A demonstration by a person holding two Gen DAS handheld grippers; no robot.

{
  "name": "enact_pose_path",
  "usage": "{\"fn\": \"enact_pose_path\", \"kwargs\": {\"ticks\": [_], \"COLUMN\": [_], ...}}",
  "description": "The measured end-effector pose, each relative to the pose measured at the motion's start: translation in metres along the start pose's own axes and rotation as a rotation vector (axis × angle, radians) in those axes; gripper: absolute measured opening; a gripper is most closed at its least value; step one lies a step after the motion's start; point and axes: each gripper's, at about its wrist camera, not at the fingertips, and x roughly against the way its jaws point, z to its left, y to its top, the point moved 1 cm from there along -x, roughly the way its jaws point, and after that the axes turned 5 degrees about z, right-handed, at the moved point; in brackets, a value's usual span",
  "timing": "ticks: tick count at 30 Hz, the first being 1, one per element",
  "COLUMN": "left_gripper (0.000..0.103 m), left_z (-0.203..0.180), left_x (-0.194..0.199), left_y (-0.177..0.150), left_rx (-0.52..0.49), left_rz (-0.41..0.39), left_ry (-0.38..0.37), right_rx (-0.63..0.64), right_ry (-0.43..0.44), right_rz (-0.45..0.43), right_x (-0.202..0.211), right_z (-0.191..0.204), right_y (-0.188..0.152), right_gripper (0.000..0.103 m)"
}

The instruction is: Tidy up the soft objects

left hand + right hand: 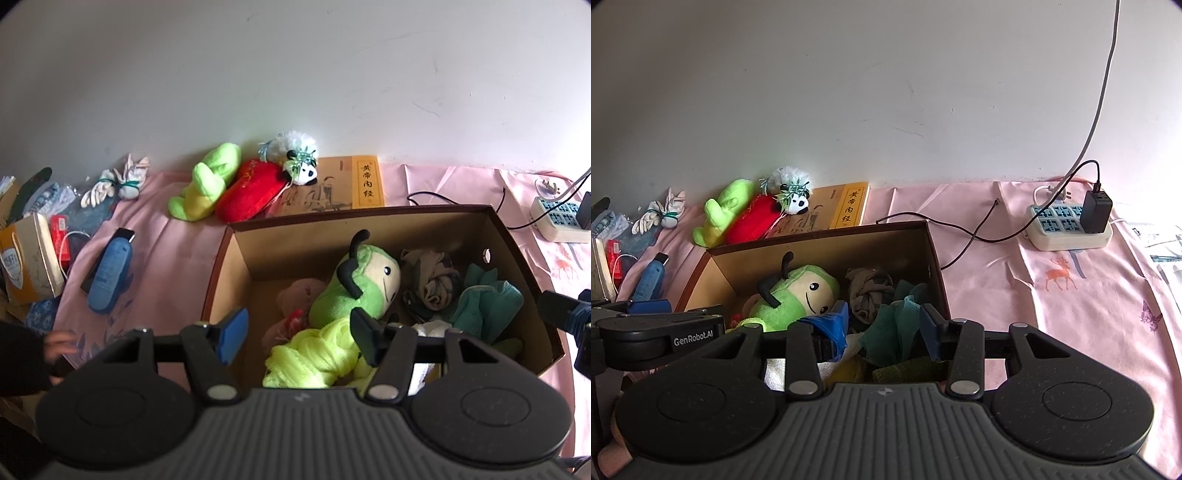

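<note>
The cardboard box (pixel 236 266) sits on a pink cloth (pixel 1034 295) and holds a green plush bug (pixel 354 291), yellow-green yarn (pixel 310 354), a teal cloth (pixel 484 302) and a grey-brown bundle (pixel 430 277). The left hand-held gripper (pixel 299 338) hangs over the box's near edge, its jaws well apart with nothing gripped (the yarn lies below them). The right hand-held gripper (pixel 882 328) hangs over the teal cloth with a narrower gap; whether its pads press on the cloth, I cannot tell. Behind the box, by the wall, lie a lime plush toy (pixel 205 182), a red cushion (pixel 251 188), a small panda (pixel 304 171) and a yellow book (pixel 365 181).
</note>
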Motion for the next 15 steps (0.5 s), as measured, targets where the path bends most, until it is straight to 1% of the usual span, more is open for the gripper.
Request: {"fn": "enact_pose_path", "kwargs": {"ticks": [8,15], "left_gripper": [0.061,0.061], "left_z": [-0.0030,-0.0022], "left_x": [0.0015,0.0031], "left_y": [0.0002,-0.0011], "left_rx": [-0.001,0.013], "left_rz": [-0.006,-0.017], "left_ry": [-0.003,-0.008], "right_rx": [0.003,0.009], "right_ry": [-0.026,-0.036], "right_rz": [-0.008,0.011], "right_x": [0.0025,0.0032], "right_z": [-0.0005,-0.0004], "right_y": [0.0014,0.0016], "right_gripper": [0.027,0.027]}}
